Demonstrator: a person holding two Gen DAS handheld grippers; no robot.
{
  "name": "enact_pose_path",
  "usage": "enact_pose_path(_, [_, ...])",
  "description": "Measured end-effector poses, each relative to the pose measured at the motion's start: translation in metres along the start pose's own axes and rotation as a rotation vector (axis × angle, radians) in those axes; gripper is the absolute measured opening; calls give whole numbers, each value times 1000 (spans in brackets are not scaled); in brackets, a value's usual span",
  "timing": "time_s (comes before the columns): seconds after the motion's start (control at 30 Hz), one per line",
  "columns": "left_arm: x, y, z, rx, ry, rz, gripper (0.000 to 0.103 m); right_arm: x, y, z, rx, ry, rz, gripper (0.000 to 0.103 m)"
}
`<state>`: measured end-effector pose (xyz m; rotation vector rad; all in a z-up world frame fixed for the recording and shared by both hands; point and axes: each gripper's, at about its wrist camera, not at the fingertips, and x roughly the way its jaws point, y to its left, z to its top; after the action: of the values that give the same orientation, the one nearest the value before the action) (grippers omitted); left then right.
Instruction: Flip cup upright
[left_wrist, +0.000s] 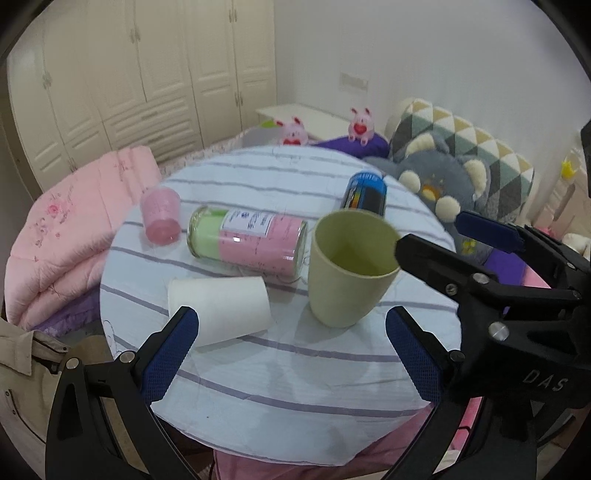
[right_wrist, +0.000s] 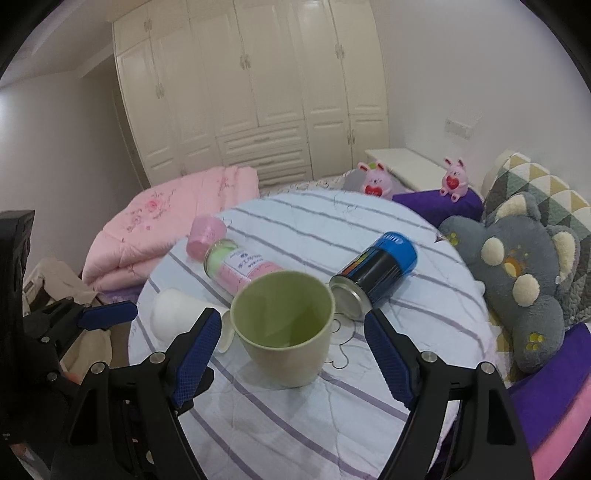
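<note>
A green cup (left_wrist: 347, 269) stands upright, mouth up, on the round striped table (left_wrist: 280, 369); it also shows in the right wrist view (right_wrist: 286, 328). A white paper cup (left_wrist: 219, 308) lies on its side left of it, partly hidden in the right wrist view (right_wrist: 177, 314). My left gripper (left_wrist: 291, 343) is open and empty, near the white cup. My right gripper (right_wrist: 290, 350) is open, its fingers either side of the green cup and not touching it; it also shows in the left wrist view (left_wrist: 428, 236).
A pink and green can (left_wrist: 247, 243) and a blue and black can (right_wrist: 376, 273) lie on their sides on the table. A small pink cup (left_wrist: 160, 216) stands mouth down at the far left. A grey plush toy (right_wrist: 517, 280) and pink quilt (left_wrist: 66, 229) flank the table.
</note>
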<state>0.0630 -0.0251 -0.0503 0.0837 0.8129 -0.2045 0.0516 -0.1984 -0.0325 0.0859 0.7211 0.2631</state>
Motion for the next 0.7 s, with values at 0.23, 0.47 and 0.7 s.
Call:
enact_pose_path(0.23, [-24, -10, -3, -1, -82, 49, 102, -45, -5, 0, -1, -106, -173, 81])
enact_pose_path(0.47, [-50, -13, -7, -40, -149, 69, 102, -75, -18, -2, 60, -148, -242, 81])
enact_pose_path(0.7, [-63, -15, -11, -73, -181, 91, 102, -81, -19, -12, 56, -145, -272, 81])
